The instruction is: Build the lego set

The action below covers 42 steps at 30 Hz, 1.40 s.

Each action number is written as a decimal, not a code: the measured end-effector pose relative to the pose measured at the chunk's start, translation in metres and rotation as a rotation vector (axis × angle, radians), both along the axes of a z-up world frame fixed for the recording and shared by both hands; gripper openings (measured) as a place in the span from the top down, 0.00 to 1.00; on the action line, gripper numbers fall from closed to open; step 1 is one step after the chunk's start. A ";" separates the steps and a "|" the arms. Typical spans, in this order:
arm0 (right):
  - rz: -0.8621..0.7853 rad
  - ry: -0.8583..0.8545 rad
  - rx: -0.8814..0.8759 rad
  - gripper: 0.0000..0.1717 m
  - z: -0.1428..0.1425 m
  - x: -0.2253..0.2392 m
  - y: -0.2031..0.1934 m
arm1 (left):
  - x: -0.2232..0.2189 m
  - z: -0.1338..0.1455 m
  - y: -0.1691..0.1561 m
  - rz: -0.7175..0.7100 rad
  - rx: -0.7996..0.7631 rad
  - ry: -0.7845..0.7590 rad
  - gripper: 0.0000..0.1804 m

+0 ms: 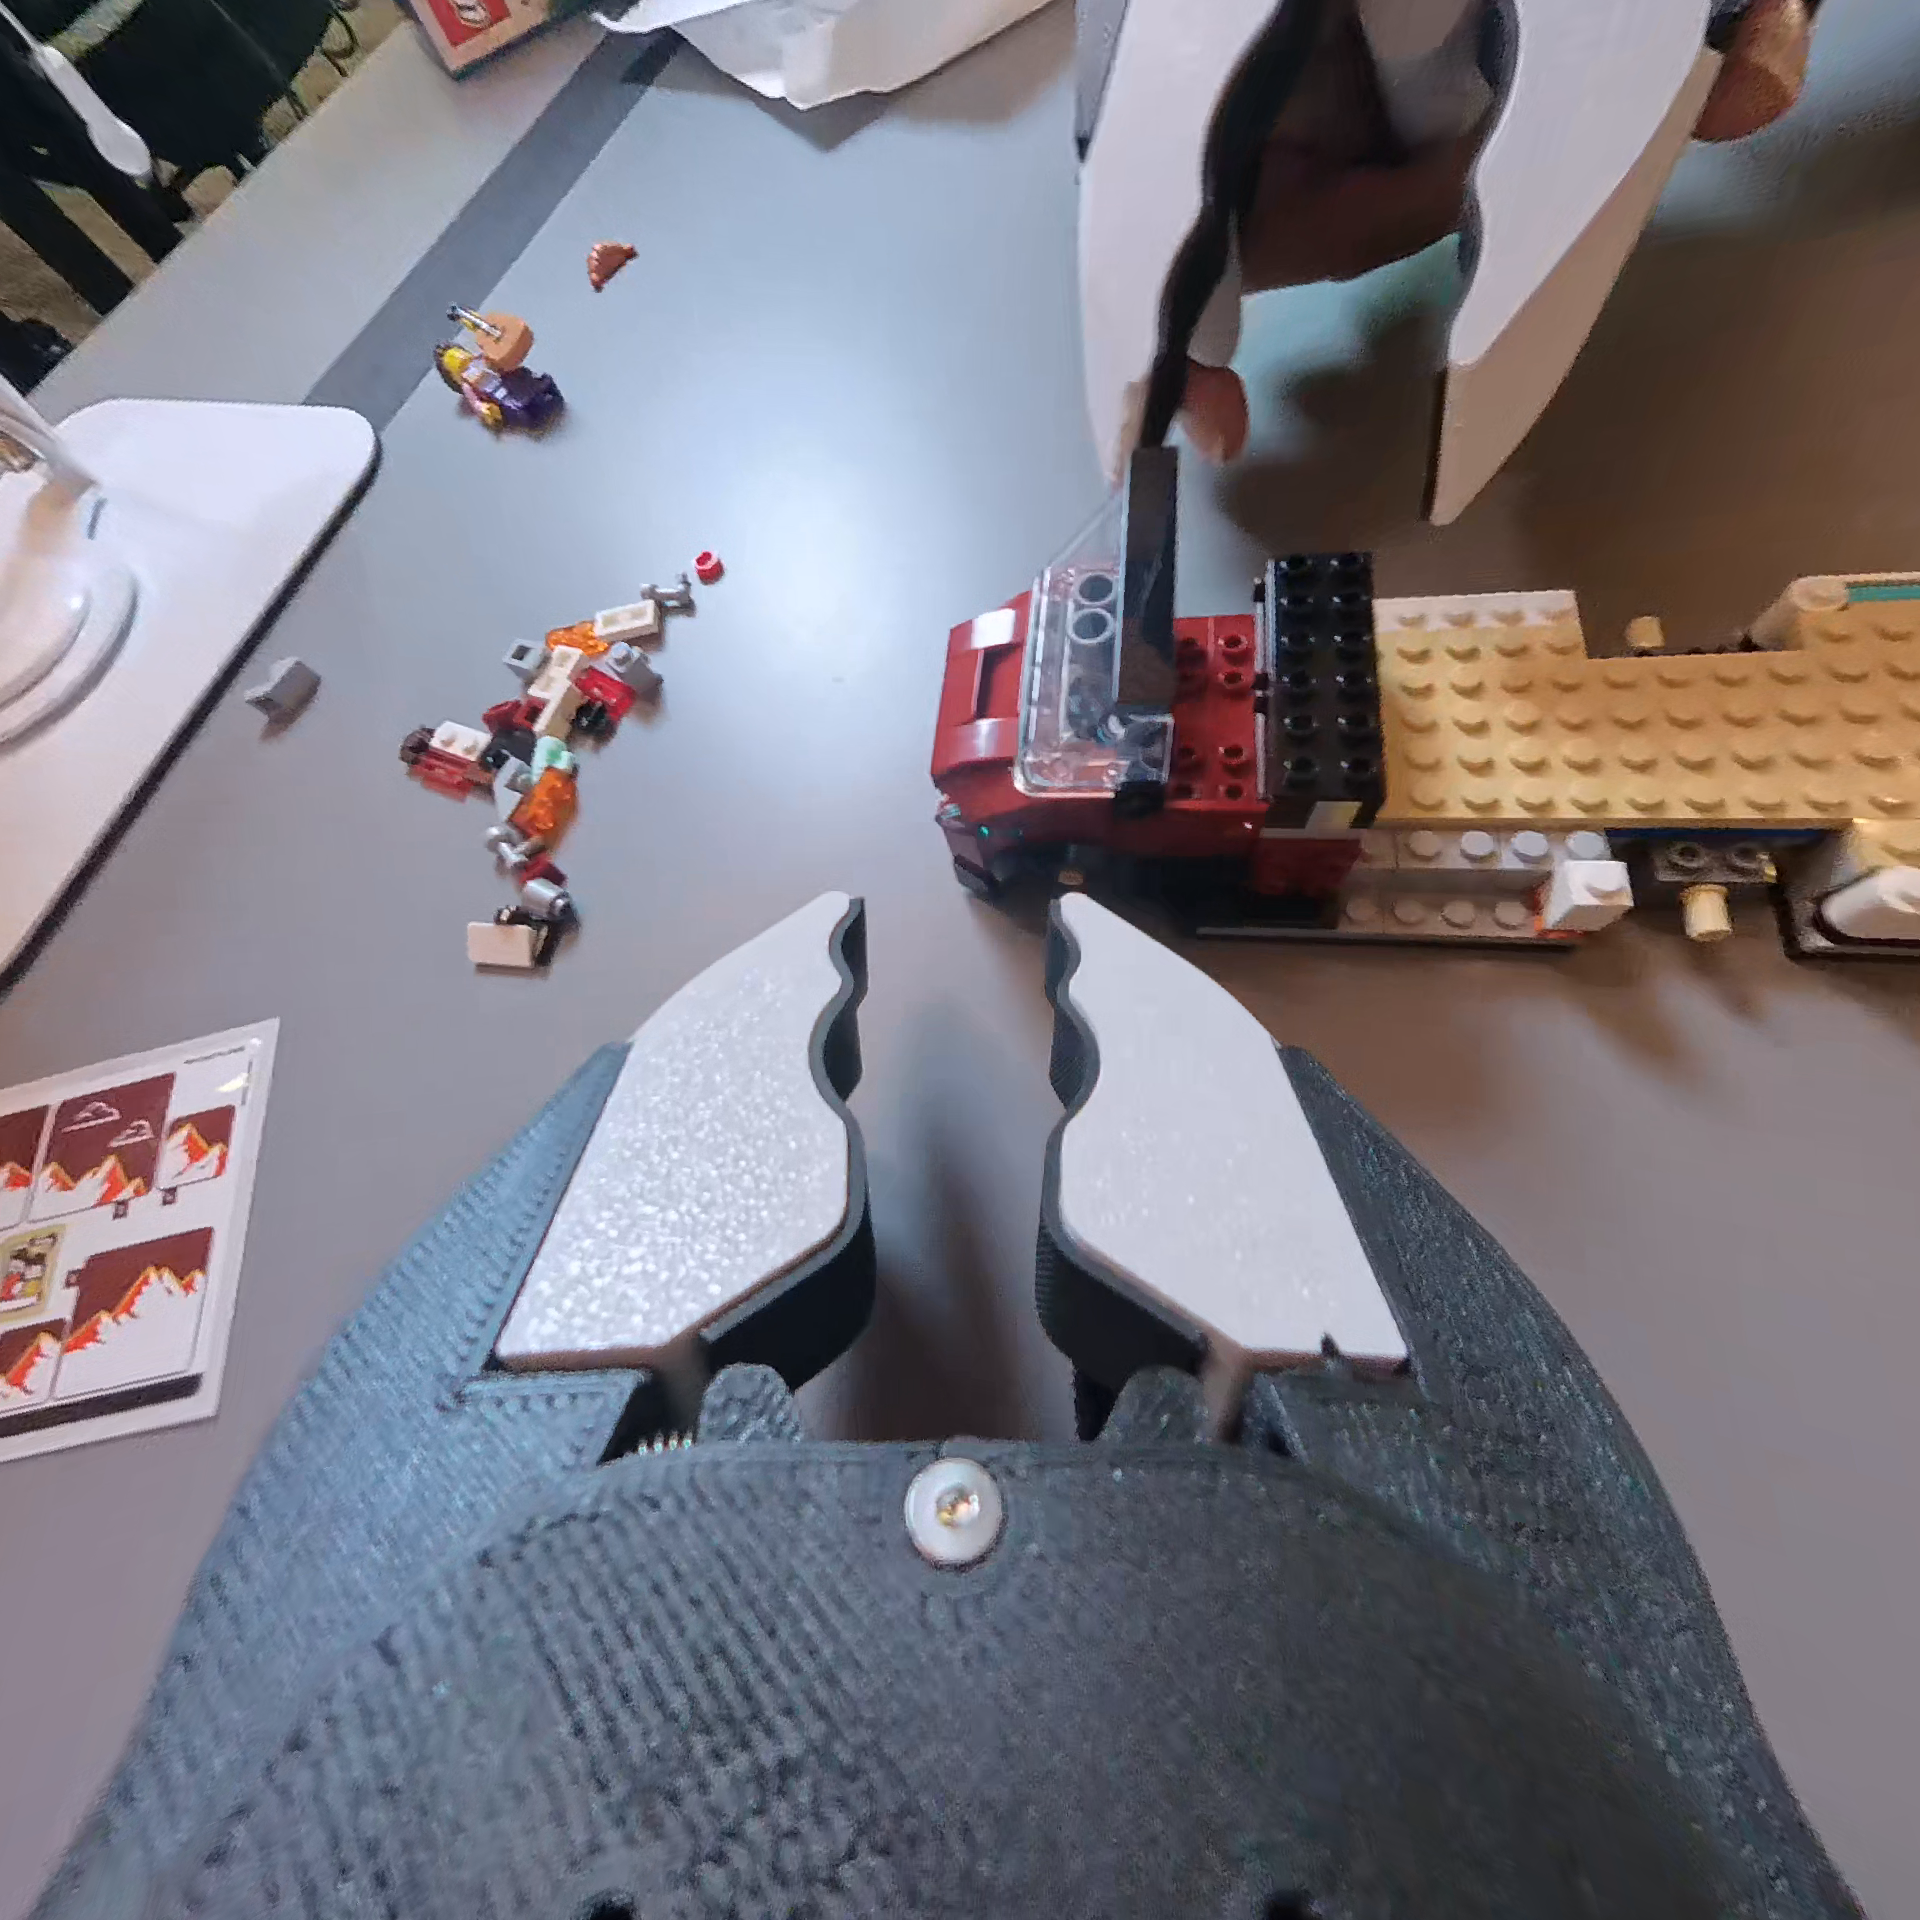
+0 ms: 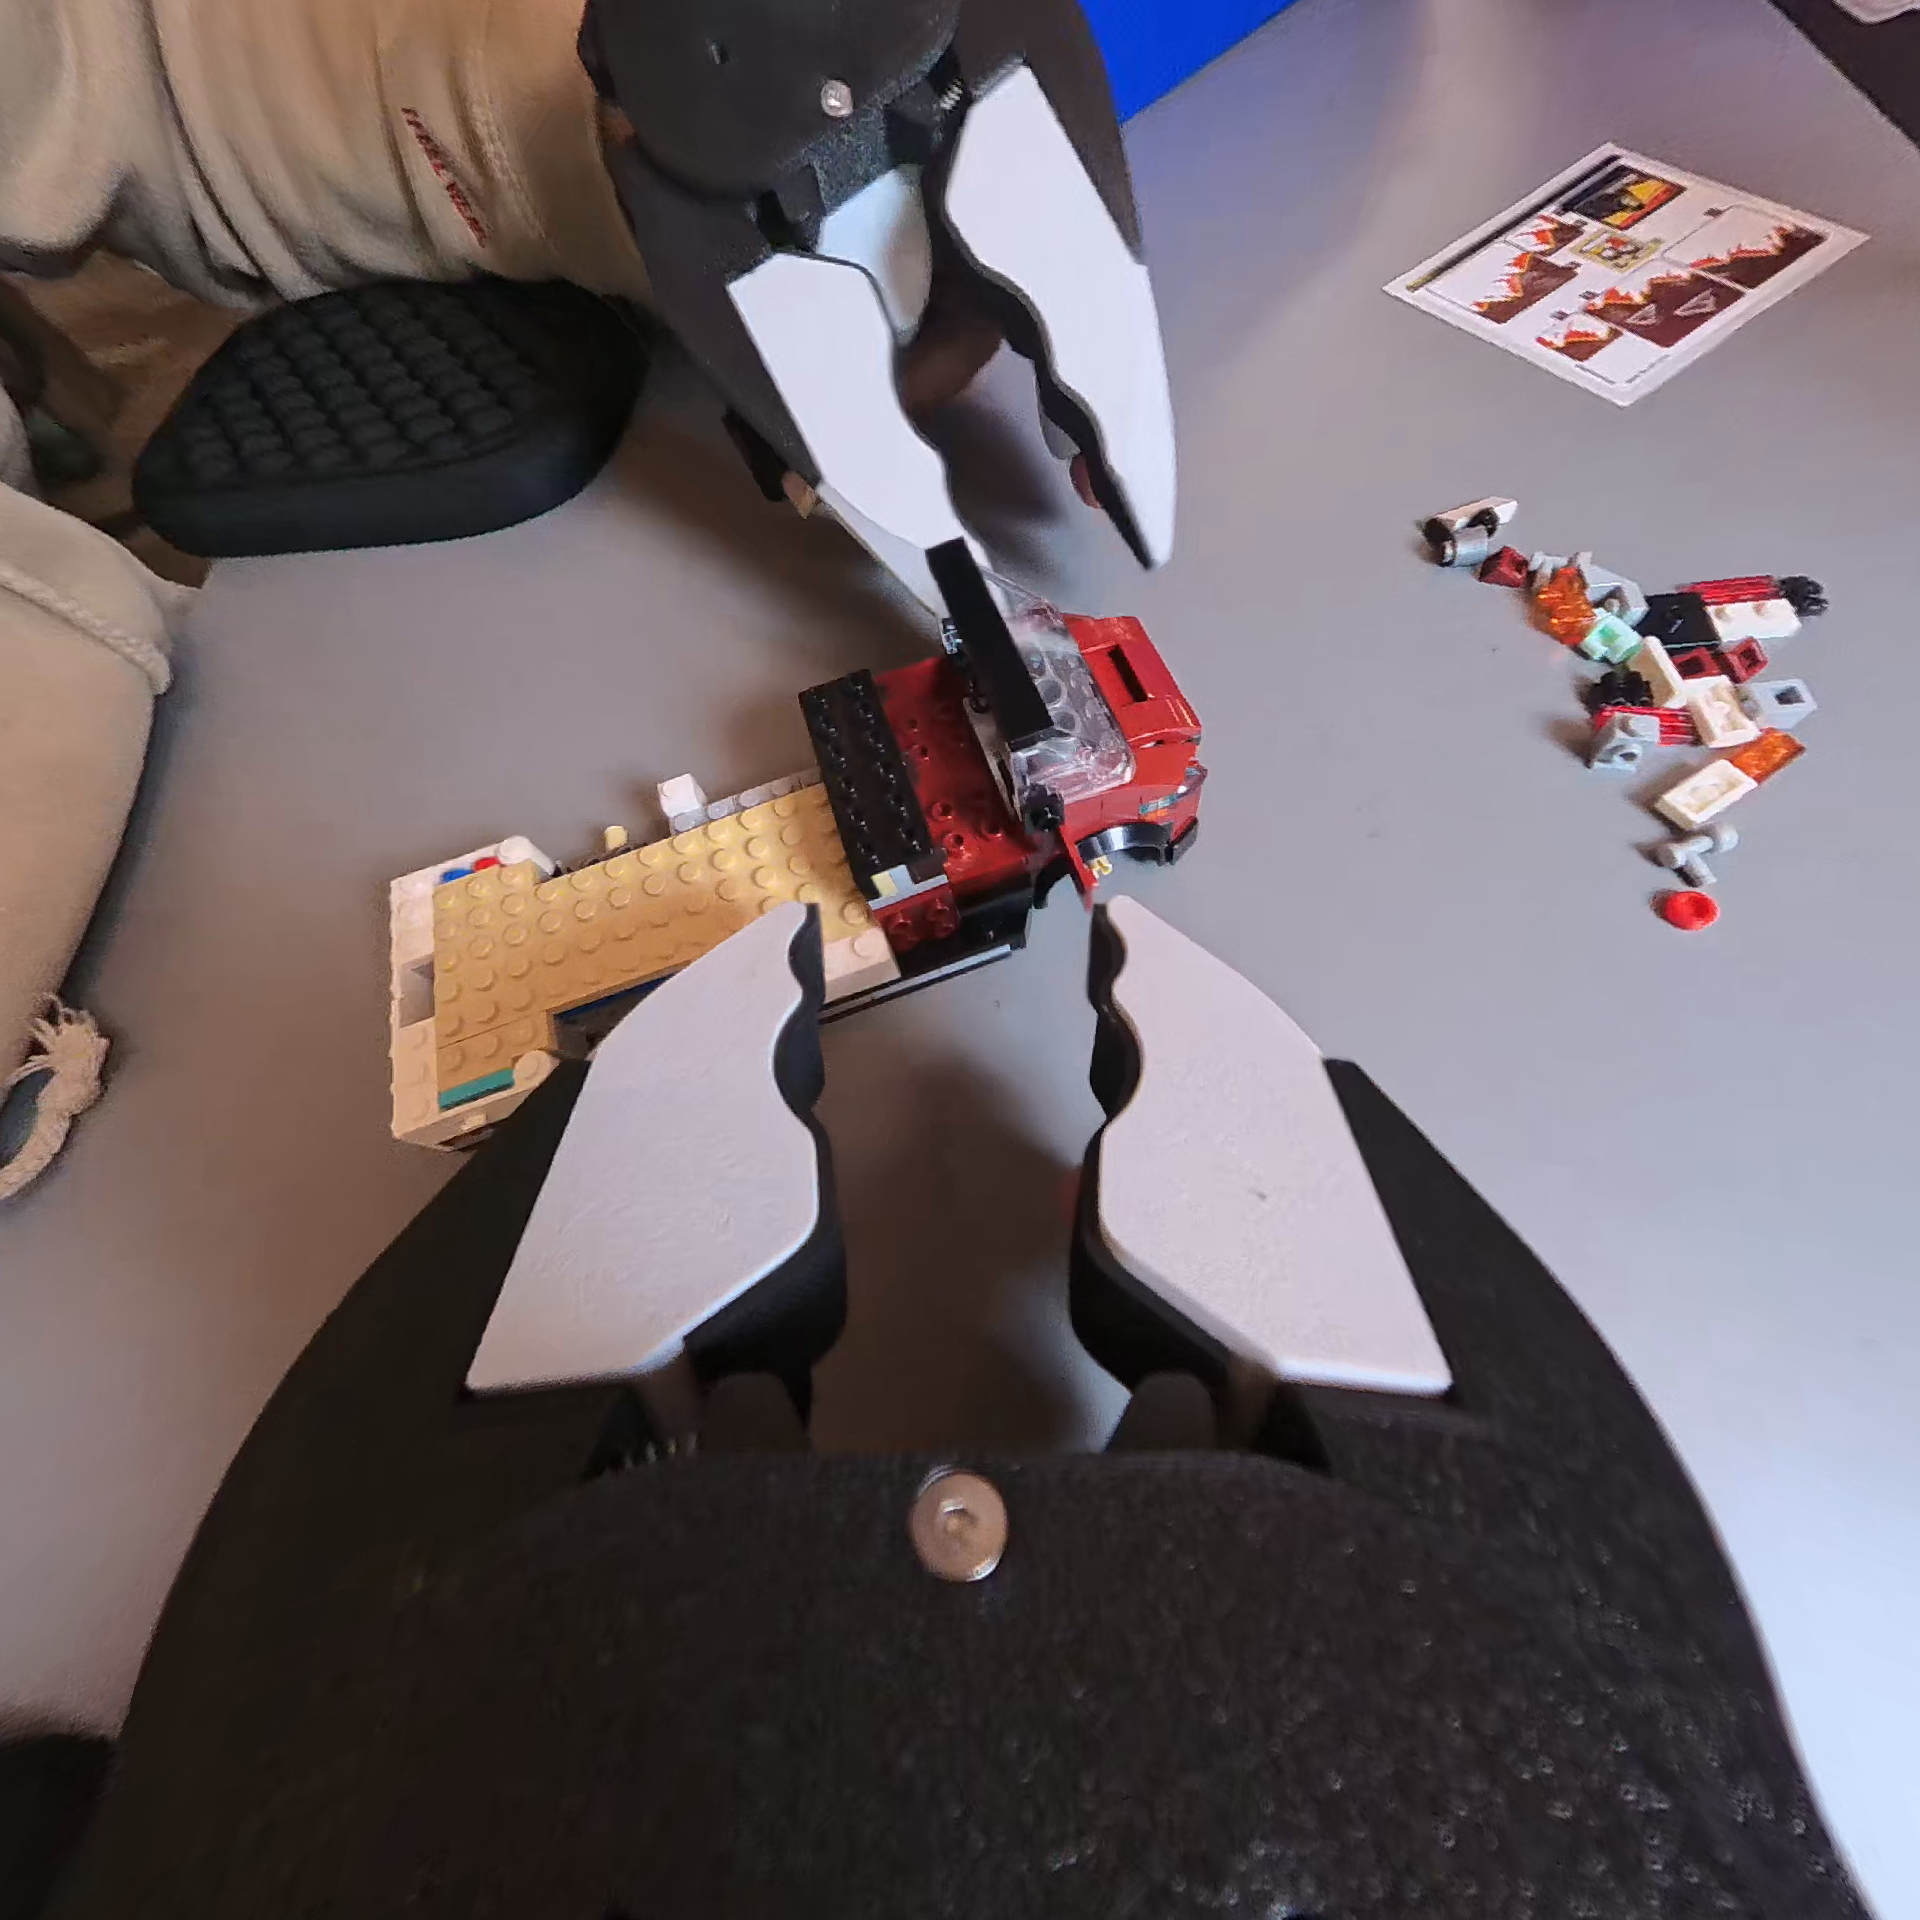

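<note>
Grey table (image 2: 1455,1143): brick truck (image 2: 1039,790) just beyond open R tongs (image 2: 951,914).

Left gripper (image 1: 956,914) sits just off the nose of the red brick truck (image 1: 1039,727), angled down at it, jaws partway apart with nothing between the pads. Right gripper (image 2: 951,914) comes at the truck from the opposite side, by the cab, jaws spread a bit wider, grasp bare too. Their tips face each other over the cab, and a hand (image 1: 1216,405) shows behind the right one's fingers
</note>
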State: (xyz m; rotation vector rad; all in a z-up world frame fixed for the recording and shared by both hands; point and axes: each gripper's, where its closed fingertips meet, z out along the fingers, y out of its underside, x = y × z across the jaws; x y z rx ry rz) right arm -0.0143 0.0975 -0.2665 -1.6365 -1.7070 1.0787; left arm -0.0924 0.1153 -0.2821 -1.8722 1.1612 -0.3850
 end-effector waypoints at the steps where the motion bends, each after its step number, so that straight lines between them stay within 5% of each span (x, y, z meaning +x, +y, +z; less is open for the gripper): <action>1: -0.018 -0.004 0.010 0.68 0.000 0.001 0.002 | 0.000 0.000 -0.006 -0.008 -0.038 -0.015 0.82; 5: -0.043 0.004 0.025 0.62 0.000 -0.003 0.002 | 0.020 0.004 -0.041 -0.071 -0.280 -0.170 0.73; 9: -0.071 -0.052 0.021 0.63 -0.007 -0.005 -0.004 | 0.040 -0.005 -0.039 -0.082 -0.275 -0.131 0.62; 17: -0.568 -0.041 -0.006 0.66 -0.007 0.032 0.003 | 0.076 0.002 -0.020 -0.096 -0.207 -0.121 0.64; 24: -0.795 -0.047 0.089 0.63 -0.005 0.056 -0.003 | 0.102 0.002 -0.012 -0.145 -0.215 -0.072 0.65; 42: -0.772 -0.027 0.114 0.56 -0.008 0.051 -0.004 | 0.110 0.001 -0.003 -0.054 -0.151 -0.105 0.68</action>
